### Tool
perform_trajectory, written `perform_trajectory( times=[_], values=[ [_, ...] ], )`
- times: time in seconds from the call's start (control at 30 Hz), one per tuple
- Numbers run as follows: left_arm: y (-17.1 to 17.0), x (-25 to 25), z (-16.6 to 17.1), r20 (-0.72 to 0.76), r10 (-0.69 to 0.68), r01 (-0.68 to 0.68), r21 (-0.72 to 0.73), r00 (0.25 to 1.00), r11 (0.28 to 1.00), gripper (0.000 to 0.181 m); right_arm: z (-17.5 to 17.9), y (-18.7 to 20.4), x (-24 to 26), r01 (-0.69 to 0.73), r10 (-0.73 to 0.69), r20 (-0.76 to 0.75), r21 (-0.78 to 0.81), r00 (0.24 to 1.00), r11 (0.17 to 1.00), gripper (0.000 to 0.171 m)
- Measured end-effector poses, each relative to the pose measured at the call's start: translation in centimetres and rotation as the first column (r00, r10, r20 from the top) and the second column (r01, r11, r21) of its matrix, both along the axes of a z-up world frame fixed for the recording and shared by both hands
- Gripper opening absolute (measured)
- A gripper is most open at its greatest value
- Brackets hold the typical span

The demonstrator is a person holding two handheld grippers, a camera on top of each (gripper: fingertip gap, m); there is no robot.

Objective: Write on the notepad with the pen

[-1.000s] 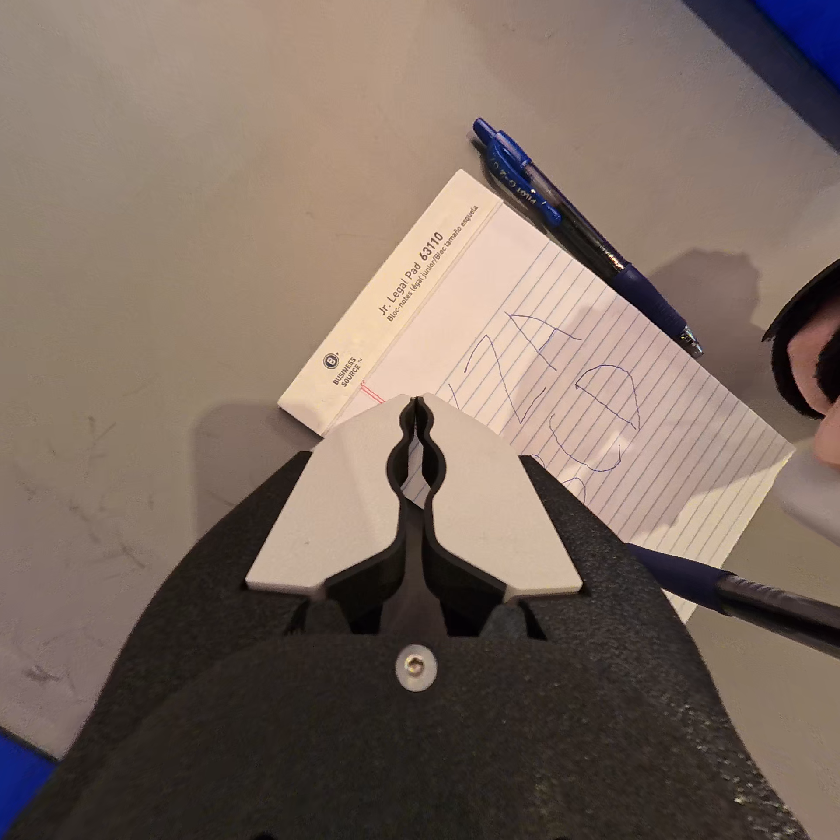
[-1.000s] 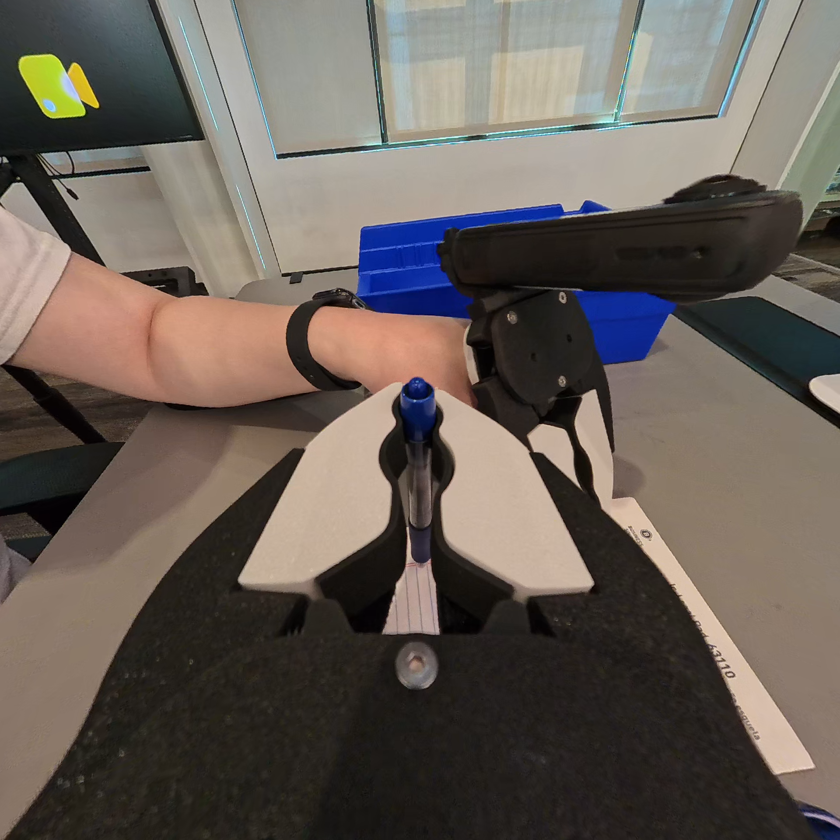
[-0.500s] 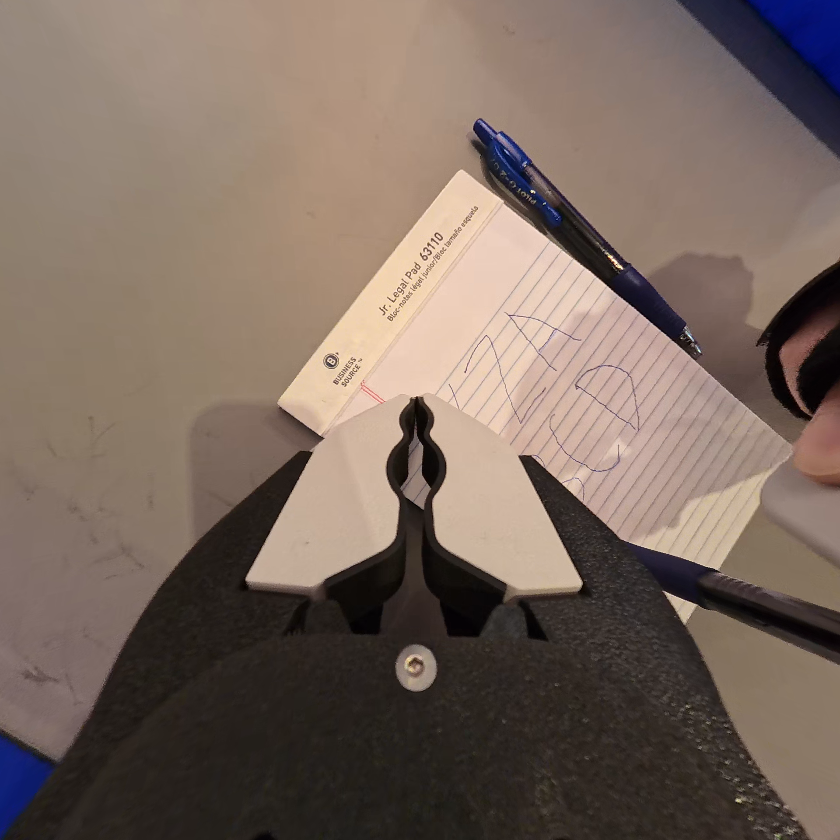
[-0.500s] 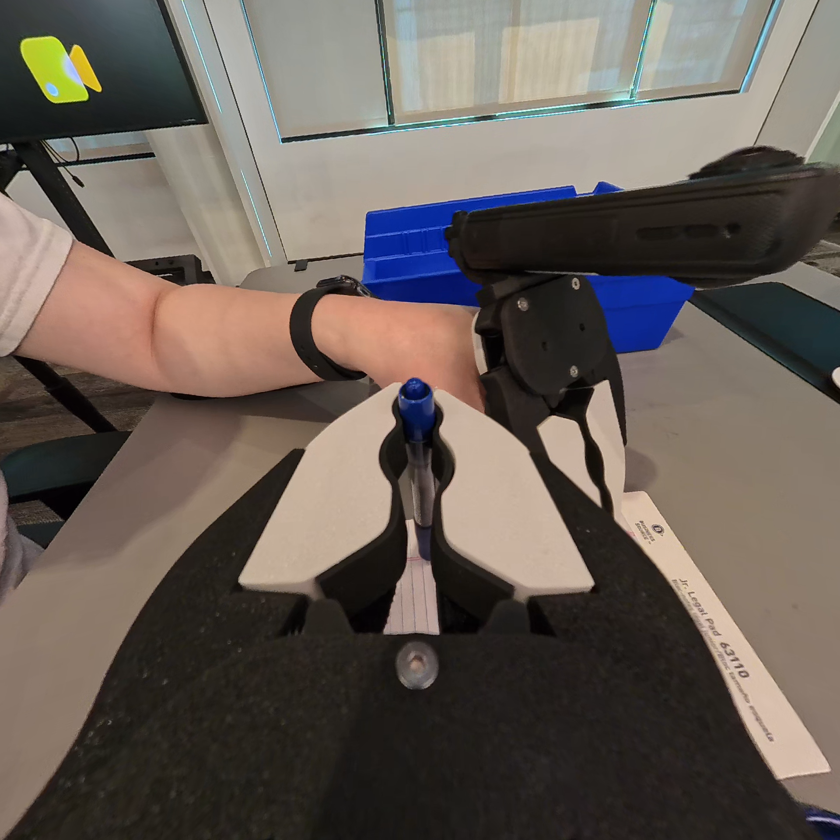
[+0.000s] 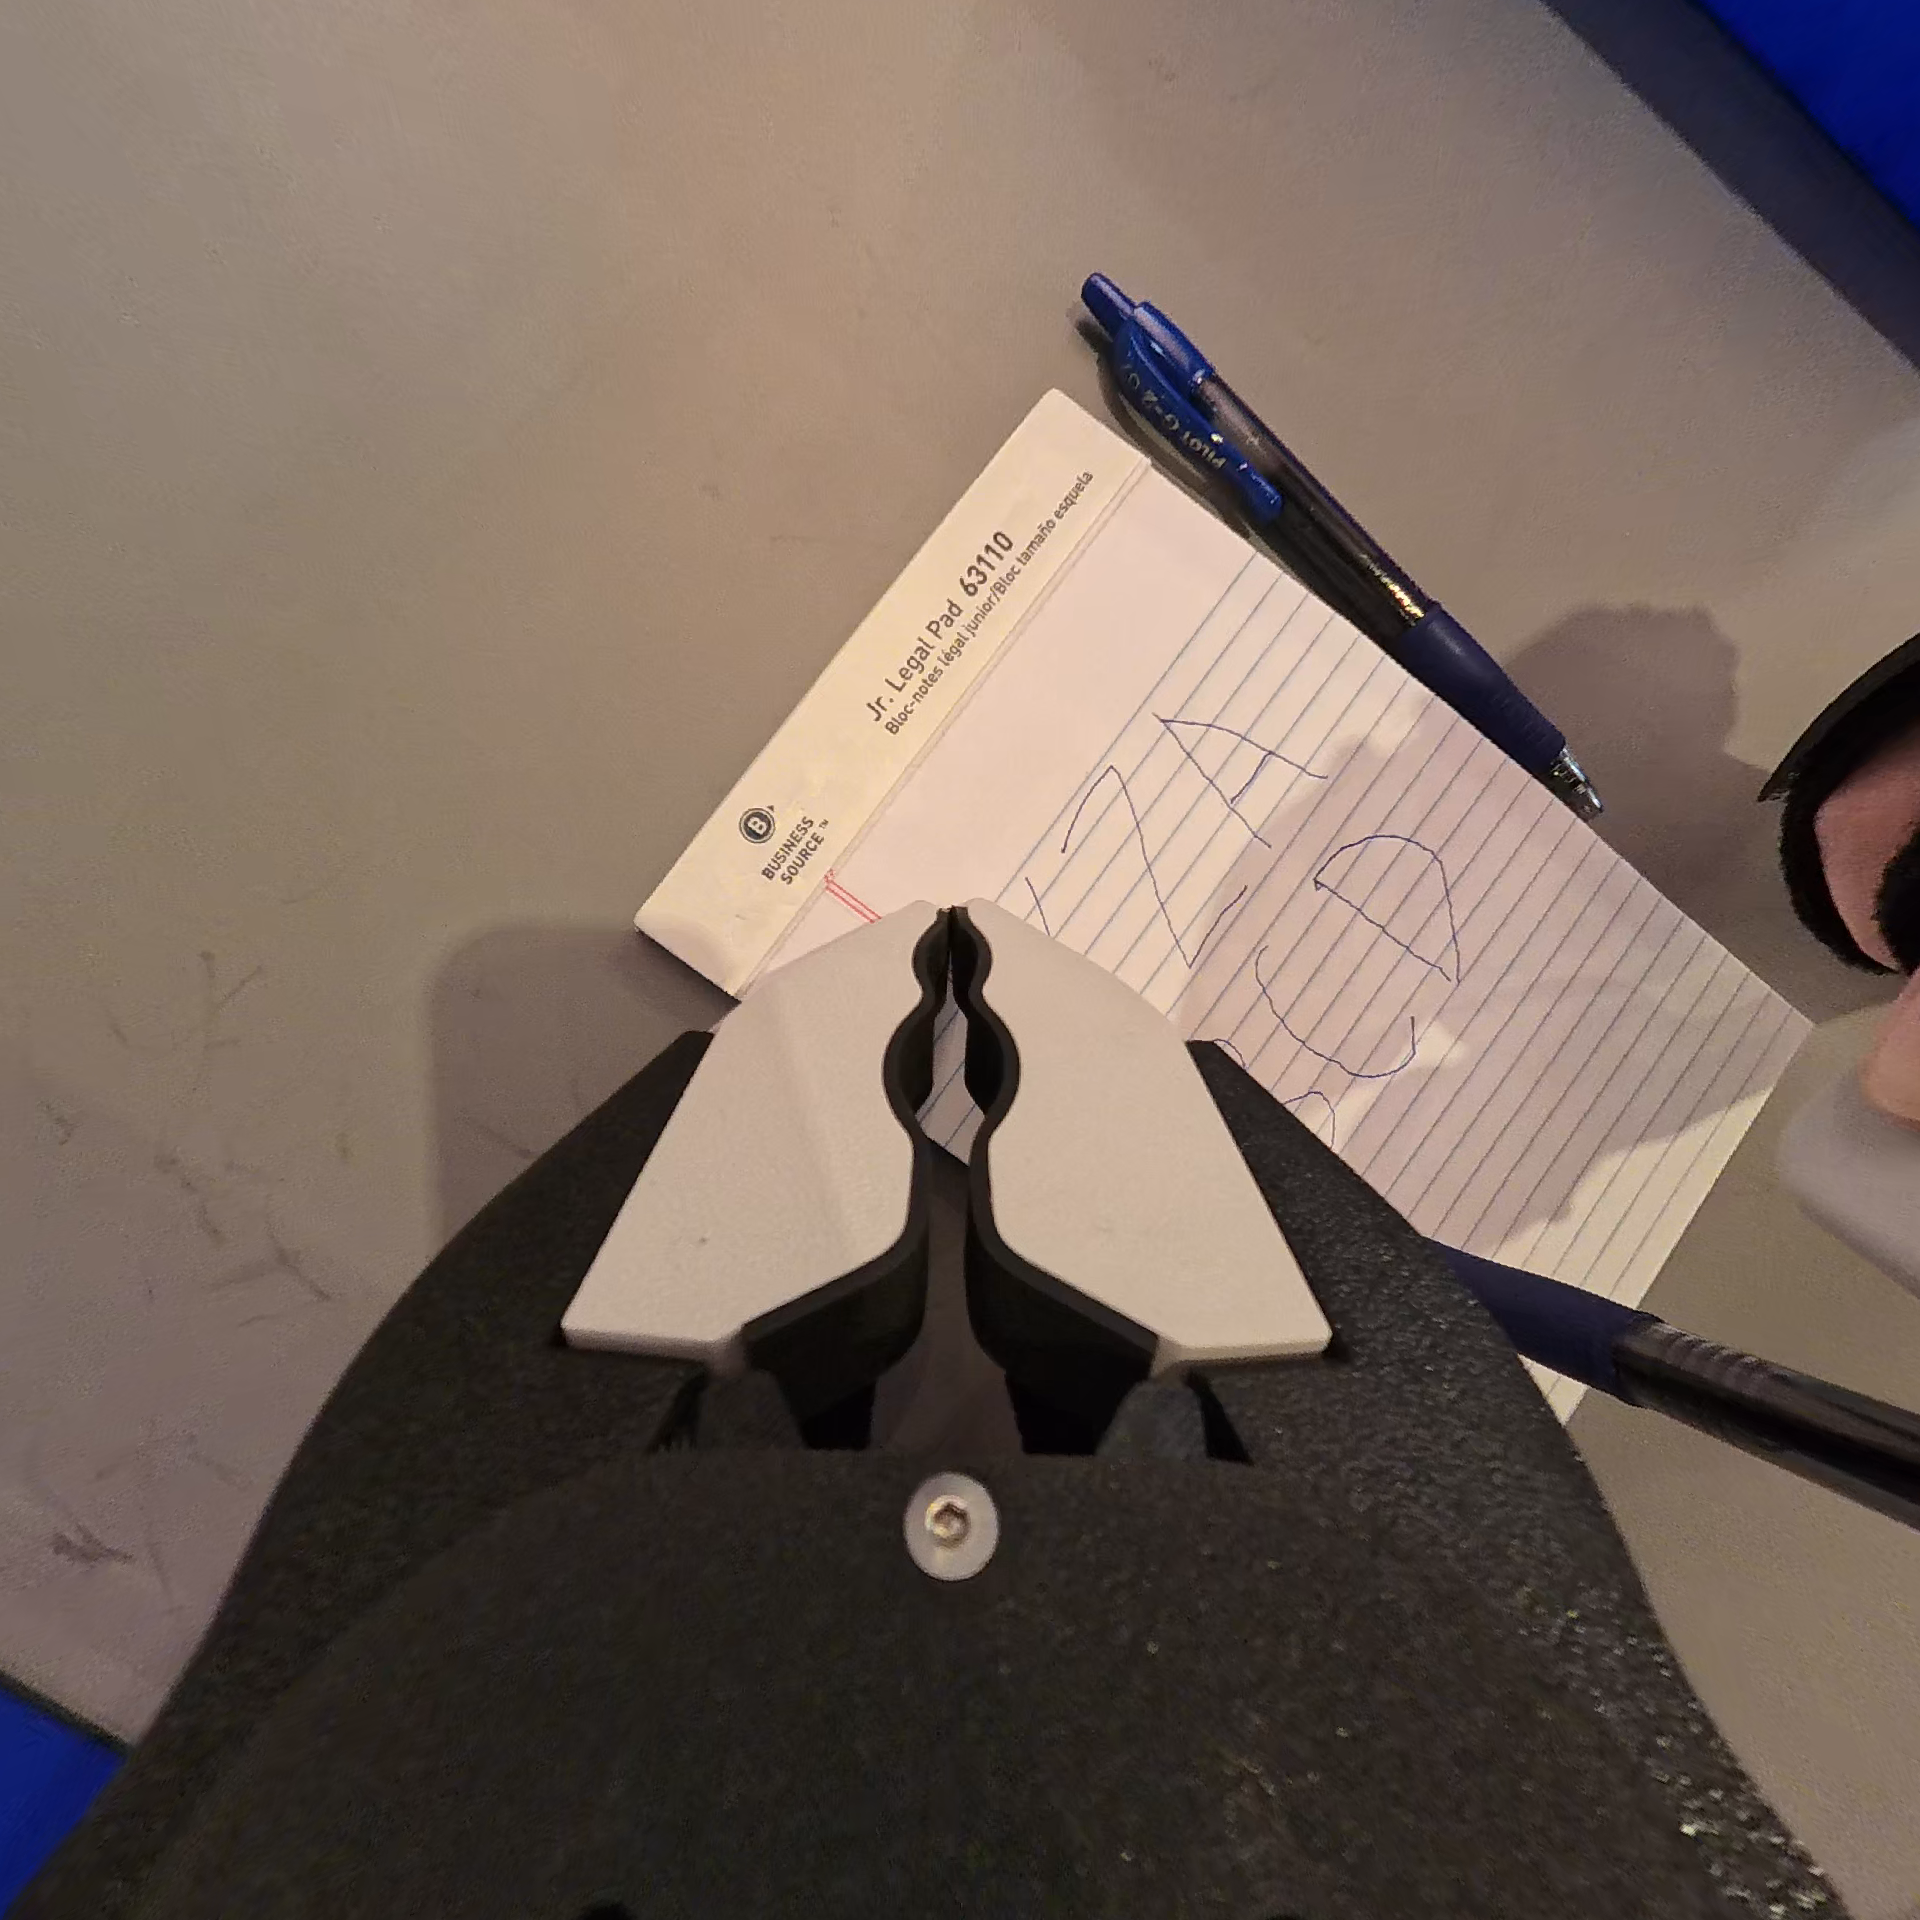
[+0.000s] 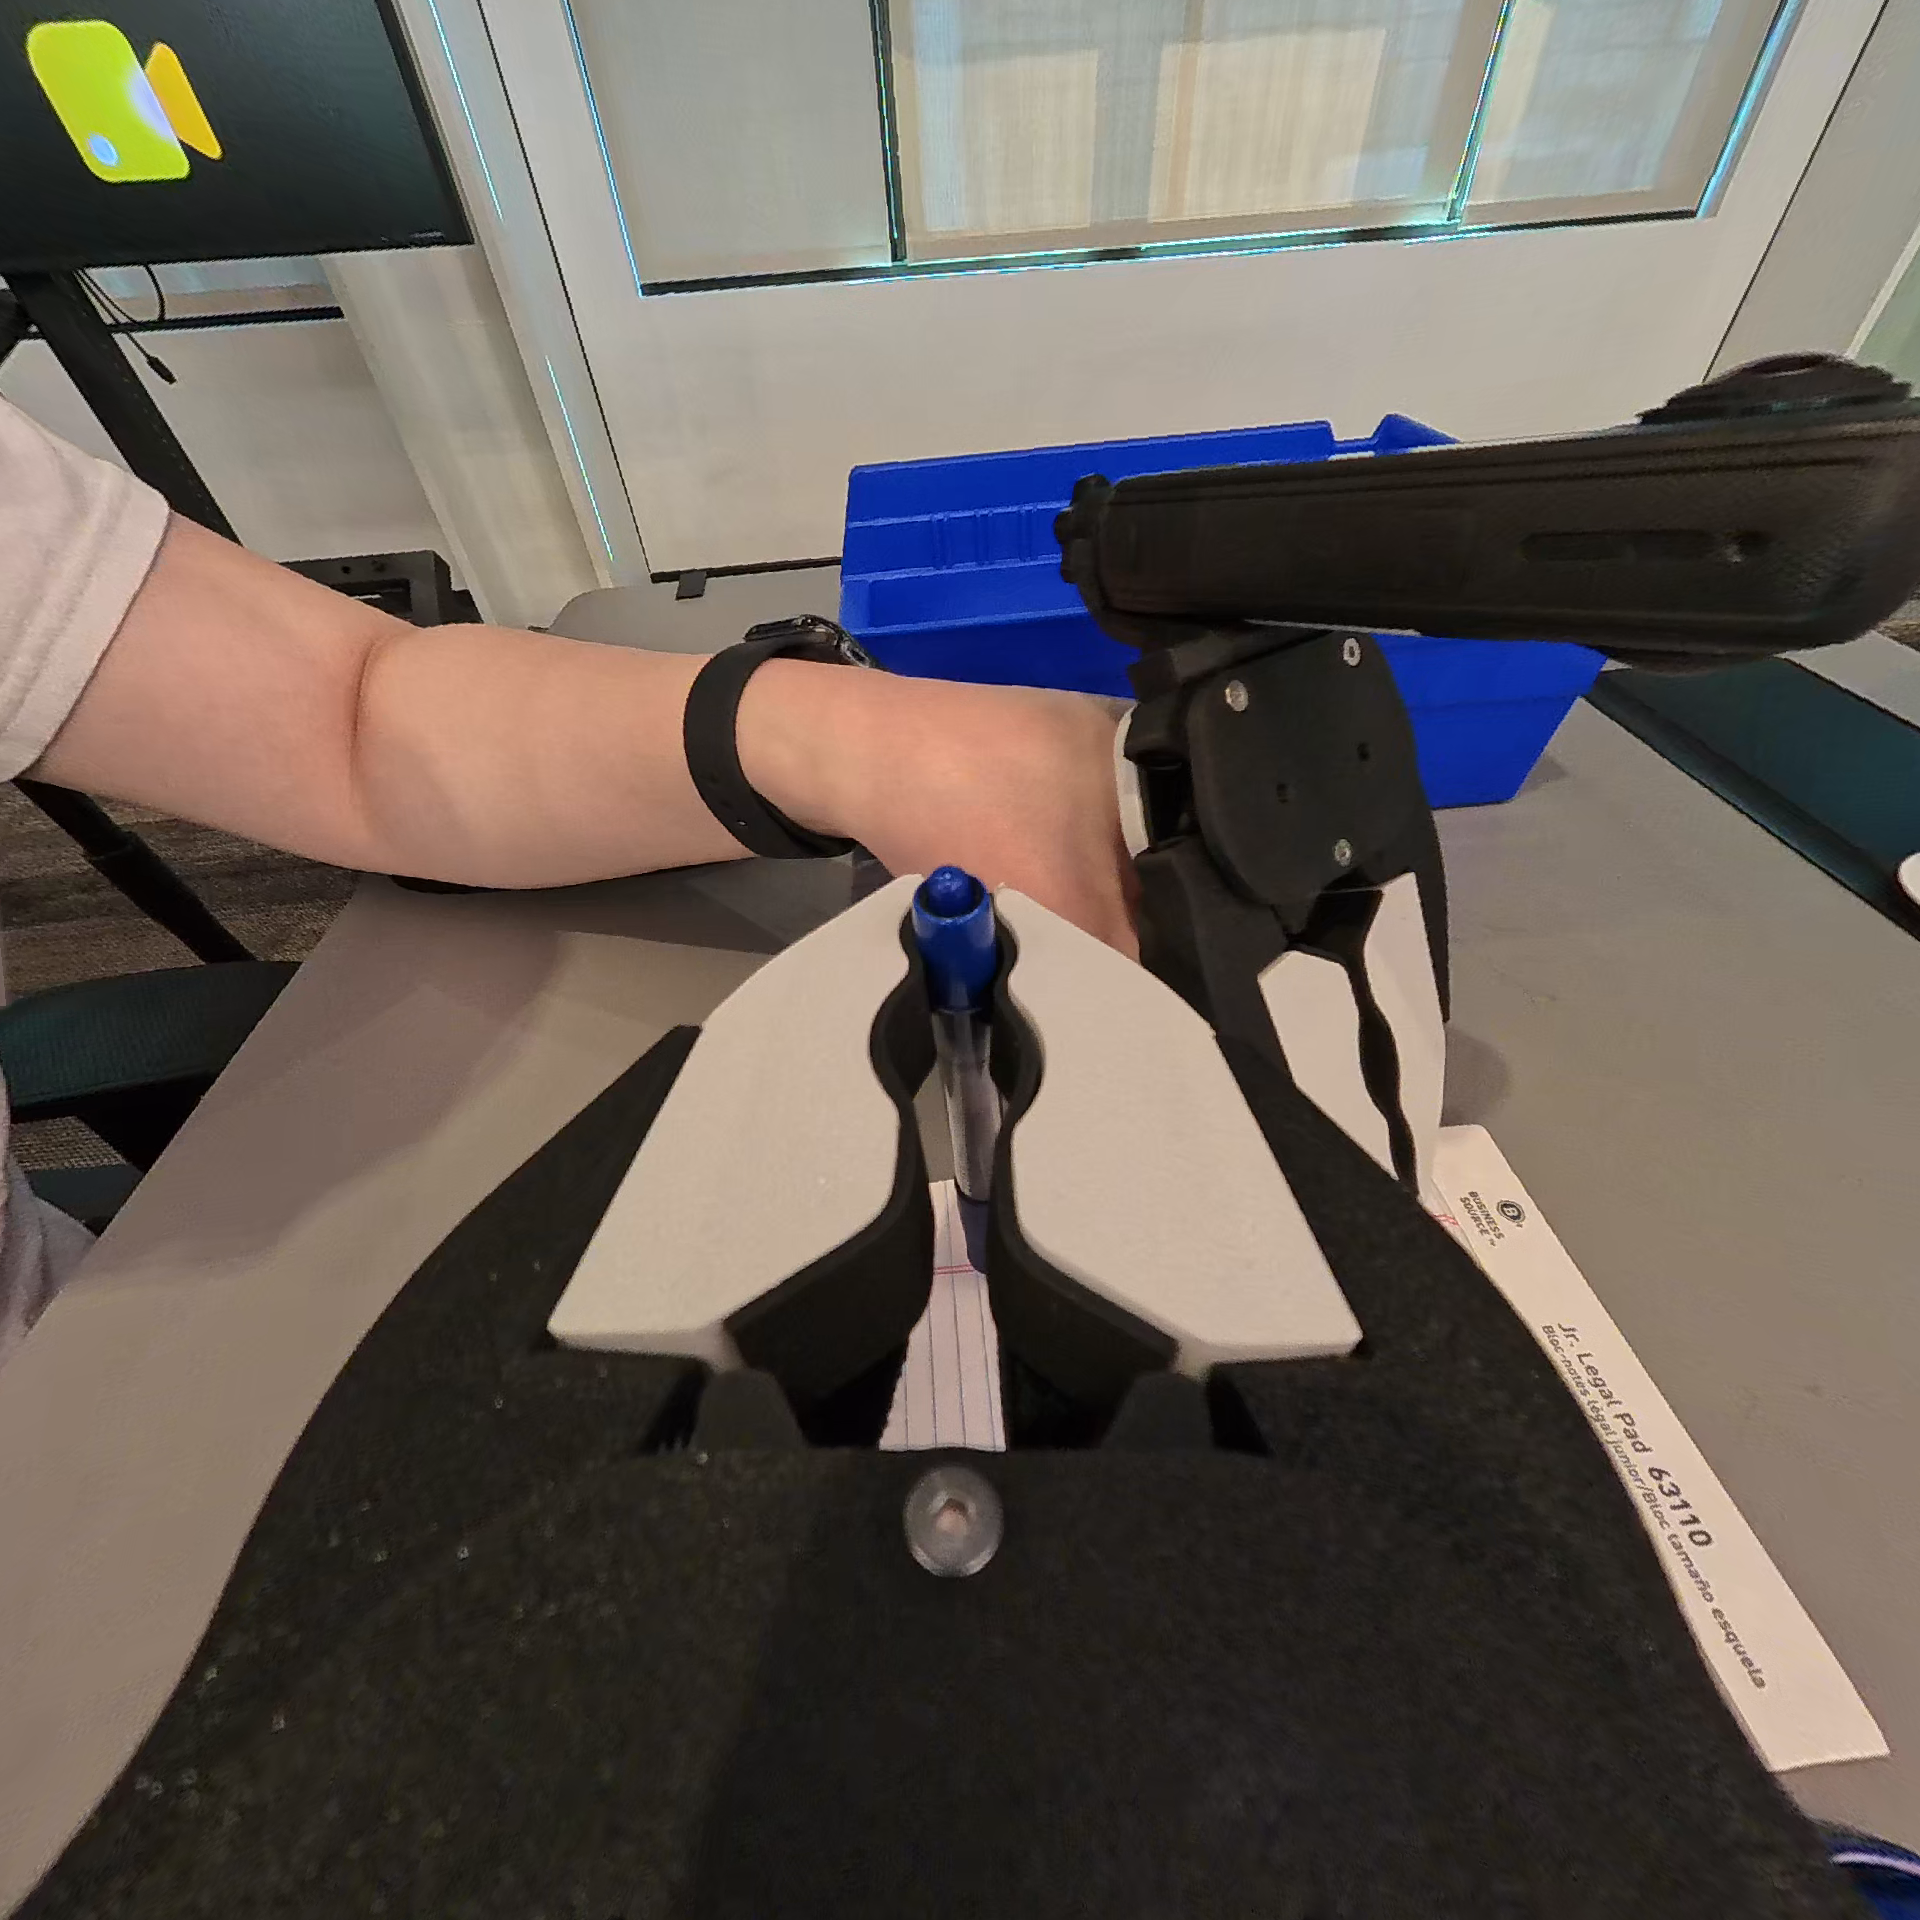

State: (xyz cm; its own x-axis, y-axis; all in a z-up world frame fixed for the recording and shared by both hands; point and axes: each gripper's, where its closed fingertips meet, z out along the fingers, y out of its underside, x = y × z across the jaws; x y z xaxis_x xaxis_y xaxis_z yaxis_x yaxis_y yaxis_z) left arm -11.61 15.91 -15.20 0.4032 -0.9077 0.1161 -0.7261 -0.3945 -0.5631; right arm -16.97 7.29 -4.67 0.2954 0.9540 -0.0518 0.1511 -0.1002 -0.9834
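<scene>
A white lined notepad (image 5: 1299, 831) with blue handwriting lies on the grey table; its header strip also shows in the right wrist view (image 6: 1621, 1455). My left gripper (image 5: 951, 914) is shut and empty, its tips pressing on the pad's near top corner. My right gripper (image 6: 954, 904) is shut on a blue pen (image 6: 956, 997), held steeply with the tip down on the paper. That pen's grip and barrel (image 5: 1662, 1361) enter the left wrist view from the lower right; its tip is hidden behind my left gripper. A second blue pen (image 5: 1320, 540) lies beside the pad's far edge.
A blue plastic bin (image 6: 997, 582) stands at the table's far side. A person's forearm with a black wristband (image 6: 727, 748) reaches across to the left gripper (image 6: 1351, 1039). A dark monitor (image 6: 208, 125) stands at the back left. A dark mat (image 6: 1787, 748) lies at right. The left gripper's tips are roughly 15 cm from the right gripper's.
The right gripper has shifted slightly with the pen over the pad; in the right wrist view the pad and left gripper slid rightward. The left gripper has not moved.
</scene>
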Motion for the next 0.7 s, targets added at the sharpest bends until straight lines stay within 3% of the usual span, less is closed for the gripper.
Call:
perform_trajectory(
  times=[0.7],
  values=[
    [0.01,0.02,0.0,0.007,0.002,-0.002,-0.01,1.0,1.0,0.0,-0.12,-0.8,-0.49,-0.021,0.02,0.033,0.02,0.999,1.0,0.005]
  ],
)
